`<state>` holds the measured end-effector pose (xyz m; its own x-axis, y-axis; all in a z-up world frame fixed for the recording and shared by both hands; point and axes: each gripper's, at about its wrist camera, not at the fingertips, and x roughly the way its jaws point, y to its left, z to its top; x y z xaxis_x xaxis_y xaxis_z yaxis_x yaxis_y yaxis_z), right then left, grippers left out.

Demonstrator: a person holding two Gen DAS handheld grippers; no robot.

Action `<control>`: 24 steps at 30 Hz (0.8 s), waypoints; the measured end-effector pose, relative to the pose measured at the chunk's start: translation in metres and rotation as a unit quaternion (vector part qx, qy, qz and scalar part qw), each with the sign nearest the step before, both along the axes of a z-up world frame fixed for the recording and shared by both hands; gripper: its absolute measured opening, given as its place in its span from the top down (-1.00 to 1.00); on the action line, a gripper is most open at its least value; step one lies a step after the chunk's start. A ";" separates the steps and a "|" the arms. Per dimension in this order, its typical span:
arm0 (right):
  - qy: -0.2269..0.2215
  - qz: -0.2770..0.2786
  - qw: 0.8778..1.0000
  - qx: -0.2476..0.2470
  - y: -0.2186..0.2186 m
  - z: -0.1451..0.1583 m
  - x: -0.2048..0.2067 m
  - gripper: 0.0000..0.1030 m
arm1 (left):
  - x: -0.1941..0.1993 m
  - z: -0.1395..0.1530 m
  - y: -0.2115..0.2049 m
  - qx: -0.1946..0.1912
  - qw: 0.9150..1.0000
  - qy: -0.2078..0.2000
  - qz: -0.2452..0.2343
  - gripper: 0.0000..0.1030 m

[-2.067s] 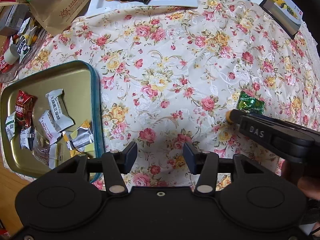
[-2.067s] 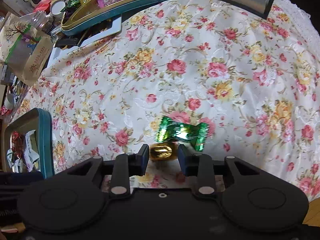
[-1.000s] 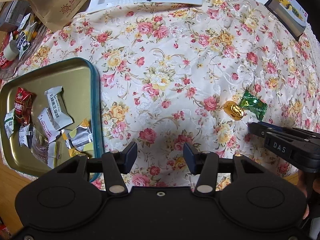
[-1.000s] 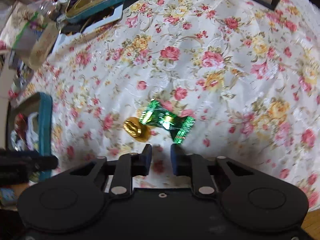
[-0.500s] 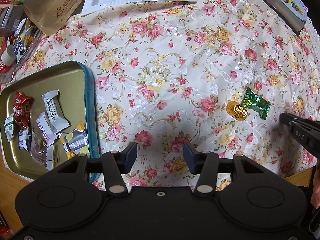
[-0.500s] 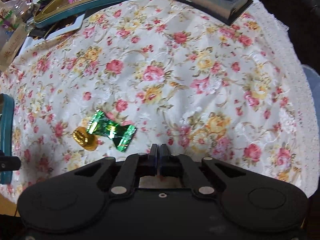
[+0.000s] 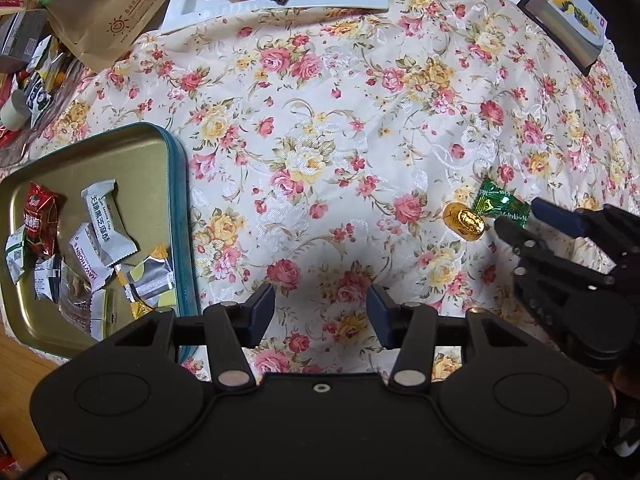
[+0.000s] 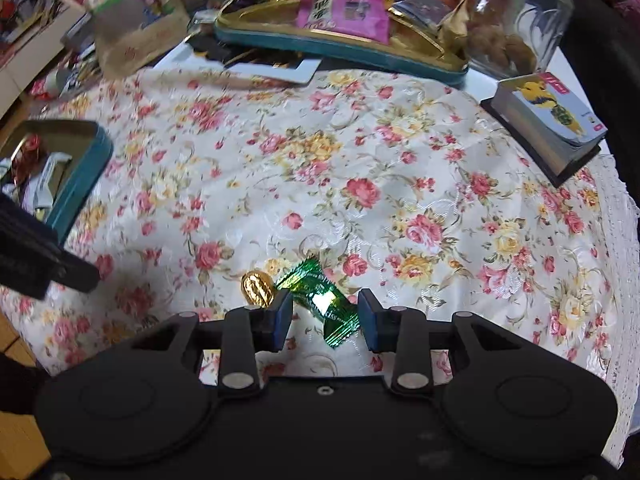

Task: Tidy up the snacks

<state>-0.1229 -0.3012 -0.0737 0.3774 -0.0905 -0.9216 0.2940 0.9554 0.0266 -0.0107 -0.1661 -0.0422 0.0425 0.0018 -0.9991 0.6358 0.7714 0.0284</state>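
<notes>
The right tongs point(image 8: 324, 318) are opening astride the green candy point(image 8: 320, 302), which lies on the desk's floral cloth point(image 8: 360, 184) touching a gold candy point(image 8: 257, 289). The left tongs point(image 7: 320, 314) hang wide apart, empty, beside the tin tray point(image 7: 120, 152).

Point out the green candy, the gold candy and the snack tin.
green candy point(image 8: 320, 302), right wrist view, wrapper's middle
gold candy point(image 7: 466, 220), left wrist view, foil top
snack tin point(image 7: 182, 216), left wrist view, teal side rim

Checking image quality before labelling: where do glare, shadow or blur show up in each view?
Left wrist view: sharp, a soft shadow on the tablecloth, reflections in the gold tin. Right wrist view: glare on the green candy, clutter at the top slightly blurred, edges bent by the fisheye.
</notes>
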 end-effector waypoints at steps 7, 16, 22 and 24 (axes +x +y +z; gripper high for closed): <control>0.009 -0.006 1.000 0.000 -0.003 -0.017 0.008 0.27 | 0.003 0.007 0.000 -0.018 1.000 -0.002 -0.002 -0.10; -0.002 0.005 0.999 -0.034 0.004 -0.020 0.017 0.05 | -0.006 0.001 -0.005 -0.004 1.000 -0.017 -0.019 -0.10; -0.013 -0.005 0.999 -0.037 0.003 -0.019 0.021 -0.02 | -0.009 0.001 -0.006 -0.005 0.999 -0.022 -0.025 -0.10; -0.014 -0.010 0.999 -0.039 0.005 -0.021 0.023 -0.02 | -0.009 0.002 -0.007 -0.010 0.999 -0.022 -0.026 -0.10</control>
<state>-0.1001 -0.2967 -0.0943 0.3997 -0.1695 -0.9008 0.3126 0.9490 -0.0399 -0.0202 -0.1728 -0.0400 0.0864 -0.0222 -0.9960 0.6735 0.7380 0.0420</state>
